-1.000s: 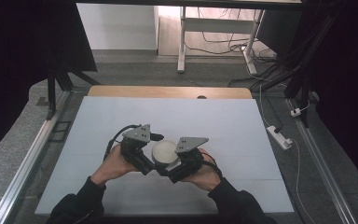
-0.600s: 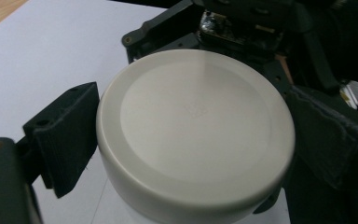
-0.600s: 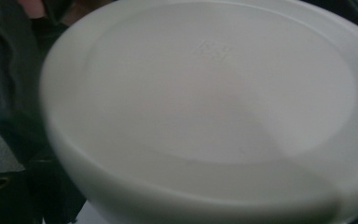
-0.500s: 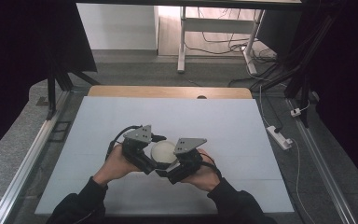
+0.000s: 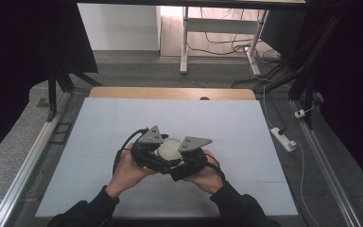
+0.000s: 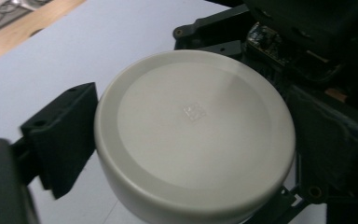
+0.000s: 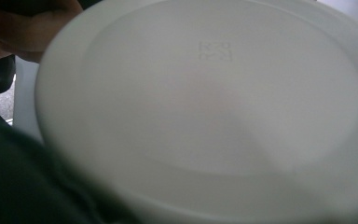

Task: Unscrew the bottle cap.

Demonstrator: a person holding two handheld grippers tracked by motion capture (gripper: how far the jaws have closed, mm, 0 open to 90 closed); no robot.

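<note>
Both hand-held grippers stayed clamping white lid.

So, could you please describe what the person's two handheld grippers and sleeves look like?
Both the left gripper and the right gripper are chunky black units, each topped by a grey three-cornered plate with small holes. A black cable loops from the left one. The blocky matt black jaws have screw holes. The person wears dark long sleeves.

1 white round container on table. 2 hand-held grippers: left hand-held gripper, right hand-held gripper. 2 hands: left hand, right hand. 1 power strip on floor beside table.
</note>
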